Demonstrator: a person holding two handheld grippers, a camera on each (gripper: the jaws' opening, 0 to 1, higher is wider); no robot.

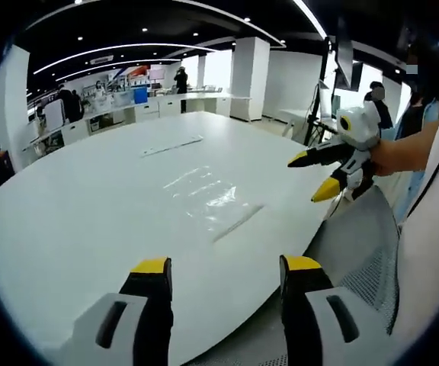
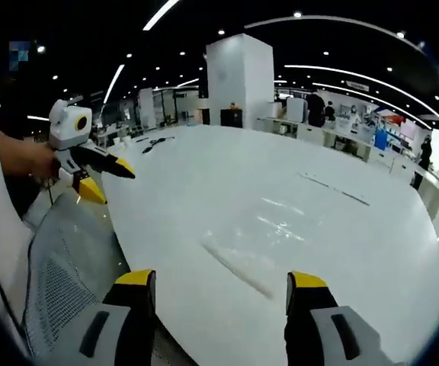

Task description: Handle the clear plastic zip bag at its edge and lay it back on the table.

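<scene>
Bag (image 1: 208, 196) of clear plastic lying flat on the white table (image 1: 90, 206), zip edge toward the near rim; no writing on it can be read.

Left gripper (image 1: 225, 265) hangs above the near table edge, jaws wide apart and empty. Right gripper (image 2: 222, 281) hangs likewise, spread wide, gripping nothing, with the bag (image 2: 269, 236) just beyond its tips. A mesh chair (image 2: 63, 259) stands close by.

Big white table (image 1: 90, 206) up front, a square white pillar (image 1: 248, 76) beyond it, ceiling light strips (image 1: 113, 49) glowing overhead.
</scene>
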